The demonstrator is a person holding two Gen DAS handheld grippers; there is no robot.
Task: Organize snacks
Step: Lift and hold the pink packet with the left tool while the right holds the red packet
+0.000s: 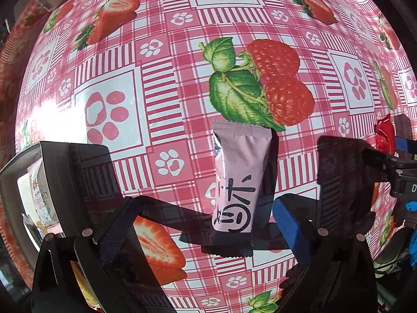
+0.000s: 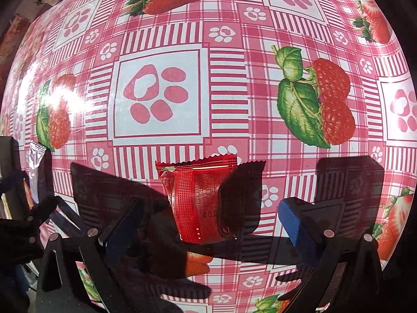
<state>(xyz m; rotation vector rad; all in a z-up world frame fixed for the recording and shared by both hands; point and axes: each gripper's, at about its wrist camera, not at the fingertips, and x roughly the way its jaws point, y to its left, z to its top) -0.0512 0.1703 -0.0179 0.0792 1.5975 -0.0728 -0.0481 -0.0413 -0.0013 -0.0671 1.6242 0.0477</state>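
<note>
A pink snack packet (image 1: pixel 238 180) with black characters lies on the strawberry tablecloth, lengthwise between the fingers of my left gripper (image 1: pixel 206 224). The jaws are wide open on either side of it and do not touch it. A red snack packet (image 2: pixel 199 199) lies seam side up between the fingers of my right gripper (image 2: pixel 211 224), which is also wide open and apart from it. The red packet also shows at the right edge of the left wrist view (image 1: pixel 384 135), beside the right gripper's body.
A dark box (image 1: pixel 52 182) with snack packets inside stands at the left of the left wrist view. A silver packet end (image 2: pixel 35 156) shows at the left edge of the right wrist view. The table's far edge (image 1: pixel 52 2) is at the top left.
</note>
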